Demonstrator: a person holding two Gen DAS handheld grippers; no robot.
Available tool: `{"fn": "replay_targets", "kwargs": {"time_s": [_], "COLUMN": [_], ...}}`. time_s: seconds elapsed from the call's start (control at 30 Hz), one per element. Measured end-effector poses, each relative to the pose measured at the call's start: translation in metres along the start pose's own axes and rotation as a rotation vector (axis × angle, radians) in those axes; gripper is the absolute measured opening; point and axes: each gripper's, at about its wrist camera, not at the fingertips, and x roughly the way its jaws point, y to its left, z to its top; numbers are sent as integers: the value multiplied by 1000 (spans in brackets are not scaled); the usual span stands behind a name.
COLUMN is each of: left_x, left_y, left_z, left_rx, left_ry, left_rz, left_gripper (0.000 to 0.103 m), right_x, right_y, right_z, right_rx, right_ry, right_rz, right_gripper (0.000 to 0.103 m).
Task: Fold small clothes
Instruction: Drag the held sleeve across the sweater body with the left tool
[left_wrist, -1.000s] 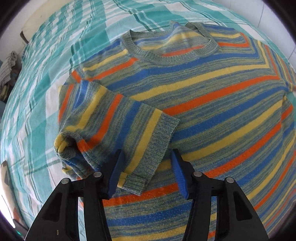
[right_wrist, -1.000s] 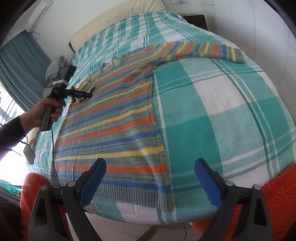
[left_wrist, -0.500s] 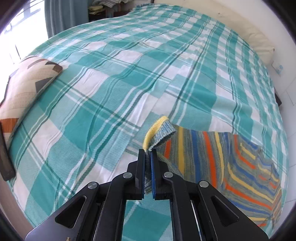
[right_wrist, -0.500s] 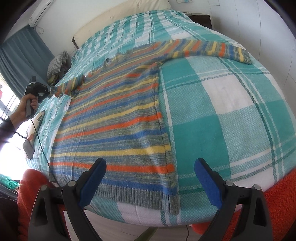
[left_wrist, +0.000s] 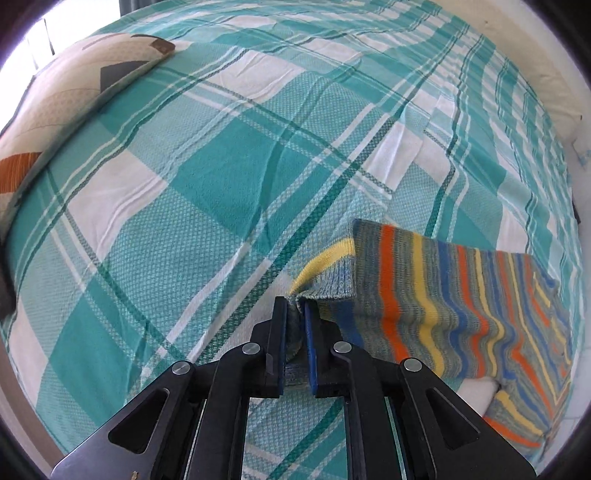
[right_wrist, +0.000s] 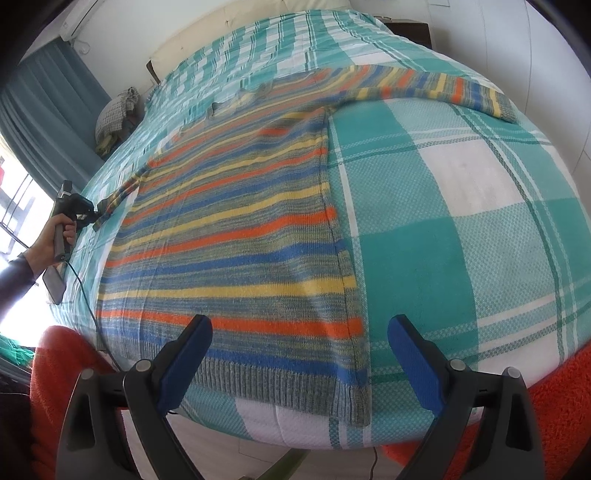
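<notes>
A striped knit sweater in blue, yellow, orange and grey lies flat on the teal plaid bed, hem toward me. Its left sleeve stretches out sideways across the bedspread. My left gripper pinches the sleeve's cuff between its blue pads, and its jaws are opening slightly with the fabric still between them. In the right wrist view the left gripper sits at the bed's left side, held by a hand. My right gripper hovers open over the hem with nothing in it. The other sleeve lies extended at the far right.
A patterned pillow lies at the bed's left edge. A phone with a cable rests near the left hand. A pile of clothes sits by the blue curtain. Orange fabric borders the bed's near edge.
The left gripper shut on the folded sleeve's cuff and drew it off the sweater's body out to the left, so the sleeve now lies stretched. The right gripper stayed put.
</notes>
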Motion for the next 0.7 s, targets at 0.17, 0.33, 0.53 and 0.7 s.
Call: {"fn": "replay_targets", "kwargs": {"time_s": [0.17, 0.33, 0.53, 0.7], "left_x": [-13, -2, -17, -12], "left_y": [29, 9, 11, 11], "left_z": [-14, -28, -35, -41], "left_rx": [-142, -27, 103, 117], "left_ry": [-27, 19, -25, -23], "left_rz": [-219, -157, 22, 54], "left_gripper": [64, 6, 3, 13], "right_x": [-1, 4, -1, 3], "right_y": [-1, 1, 8, 5], "right_z": [-1, -2, -1, 1], "right_rx": [3, 0, -35, -25], "right_ry": [-7, 16, -12, 1], "right_rz": [4, 7, -7, -7], "right_gripper": [95, 95, 95, 95]}}
